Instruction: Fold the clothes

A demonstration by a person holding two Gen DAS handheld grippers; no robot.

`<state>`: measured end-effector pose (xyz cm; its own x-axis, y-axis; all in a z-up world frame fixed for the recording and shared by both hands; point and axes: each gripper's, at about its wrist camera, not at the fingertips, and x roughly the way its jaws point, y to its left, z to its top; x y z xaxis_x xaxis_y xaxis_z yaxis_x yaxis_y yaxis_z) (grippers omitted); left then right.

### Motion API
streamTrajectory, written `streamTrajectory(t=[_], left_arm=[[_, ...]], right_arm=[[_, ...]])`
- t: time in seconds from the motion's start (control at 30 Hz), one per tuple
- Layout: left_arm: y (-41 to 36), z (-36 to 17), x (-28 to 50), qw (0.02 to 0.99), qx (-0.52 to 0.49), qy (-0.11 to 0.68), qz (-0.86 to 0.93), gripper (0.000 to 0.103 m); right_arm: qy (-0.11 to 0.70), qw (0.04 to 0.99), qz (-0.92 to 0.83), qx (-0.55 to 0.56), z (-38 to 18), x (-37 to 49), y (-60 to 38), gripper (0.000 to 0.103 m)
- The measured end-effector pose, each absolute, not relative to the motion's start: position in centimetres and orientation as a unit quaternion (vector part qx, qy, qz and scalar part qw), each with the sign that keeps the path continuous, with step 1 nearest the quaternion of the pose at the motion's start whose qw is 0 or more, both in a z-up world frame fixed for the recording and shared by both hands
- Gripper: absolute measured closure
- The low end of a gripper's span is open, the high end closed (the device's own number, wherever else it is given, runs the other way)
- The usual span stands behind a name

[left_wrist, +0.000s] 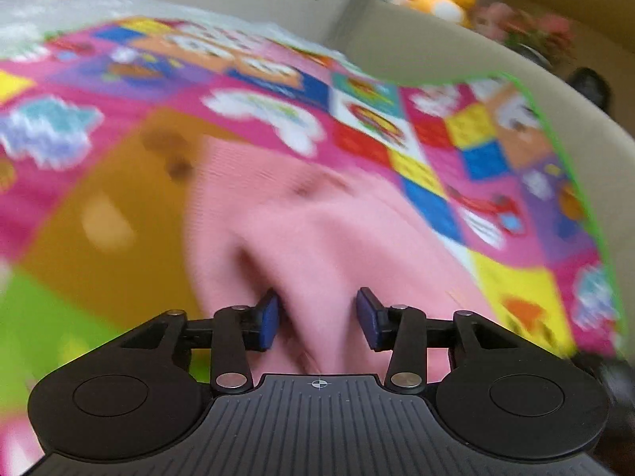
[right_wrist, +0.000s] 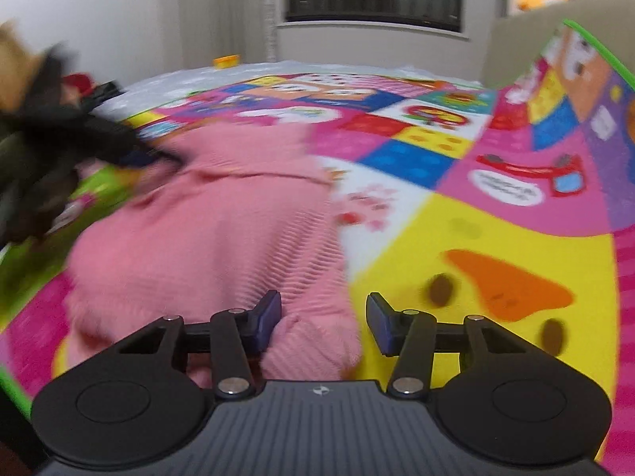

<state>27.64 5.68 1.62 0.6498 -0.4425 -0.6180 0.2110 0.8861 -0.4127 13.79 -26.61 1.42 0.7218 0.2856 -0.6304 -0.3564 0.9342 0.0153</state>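
Step, as I read it: fold not started properly, both tongs positioning on the pink sweater (right_wrist: 222,230) for a grab. Sweater lies spread-ish on the play mat (right_wrist: 496,246), rumpled, ribbed knit, collar end away from the right cam. Mat's right edge curls up against a beige sofa (left_wrist: 456,47).

Left tongs (left_wrist: 317,319): jaws apart, moderate gap. A raised ridge of pink fabric sits btwn the pads; looks like cloth touches the left pad, but view is motion-blurred so can't confirm contact. Not clamped.

Right tongs (right_wrist: 323,323): jaws apart, similar gap. A bunched lump of sweater, prob hem or cuff, sits against the left pad; right pad is over bare yellow mat, apart from the fabric. Nothing gripped.

In the right view the left tongs show as a dark blur at the sweater's far left side, by the collar end.

Next move needs, imo: close each pair on its bit of fabric, pinch only the layers wanted, then lift and carry across w/ both sides level. Right needs a shift left first so both pads straddle the cloth. Risk: knit is floppy, bunches, a shallow pinch slips out.
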Motion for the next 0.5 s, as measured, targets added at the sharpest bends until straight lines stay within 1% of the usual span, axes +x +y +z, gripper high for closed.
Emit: streamTrajectory(t=[0.07, 0.13, 0.2, 0.23, 0.27, 0.3, 0.33, 0.37, 0.4, 0.43, 0.47, 0.5], left_arm=[[6.6, 1.7, 28.4, 0.897, -0.159, 0.374, -0.174, 0.048], [7.1, 1.8, 28.0, 0.899, -0.154, 0.372, -0.172, 0.043], [7.6, 1.8, 26.8, 0.901, -0.151, 0.371, -0.170, 0.035], [7.8, 1.8, 26.1, 0.899, -0.153, 0.372, -0.171, 0.033], [8.1, 1.7, 25.0, 0.897, -0.162, 0.373, -0.176, 0.029], [8.3, 1.7, 23.8, 0.893, -0.174, 0.373, -0.183, 0.024], [8.5, 1.6, 22.6, 0.887, -0.191, 0.373, -0.194, 0.021], [8.6, 1.5, 21.4, 0.880, -0.211, 0.372, -0.208, 0.017], [8.6, 1.3, 19.9, 0.869, -0.236, 0.373, -0.223, 0.016], [8.4, 1.1, 18.6, 0.862, -0.252, 0.371, -0.235, 0.015], [8.1, 1.0, 17.3, 0.858, -0.261, 0.369, -0.244, 0.013], [7.9, 0.8, 16.1, 0.854, -0.270, 0.366, -0.252, 0.011]], right_arm=[[0.328, 0.921, 0.200, -0.058, 1.4, 12.2, -24.9, 0.057], [0.328, 0.916, 0.223, -0.054, 1.3, 11.1, -23.5, 0.057], [0.327, 0.914, 0.232, -0.060, 1.2, 10.5, -22.6, 0.057], [0.324, 0.916, 0.228, -0.067, 1.2, 10.4, -22.3, 0.056], [0.323, 0.917, 0.224, -0.069, 1.2, 10.4, -22.4, 0.051], [0.325, 0.918, 0.218, -0.065, 1.3, 10.6, -22.7, 0.038], [0.329, 0.920, 0.208, -0.057, 1.5, 10.8, -23.2, 0.031], [0.329, 0.922, 0.200, -0.048, 1.8, 10.9, -23.9, 0.022], [0.329, 0.924, 0.191, -0.038, 2.0, 10.9, -24.6, 0.018], [0.325, 0.928, 0.181, -0.031, 2.4, 10.8, -25.2, 0.017], [0.322, 0.931, 0.171, -0.023, 2.8, 10.6, -25.9, 0.012], [0.318, 0.934, 0.161, -0.016, 3.1, 10.5, -26.6, 0.003]])
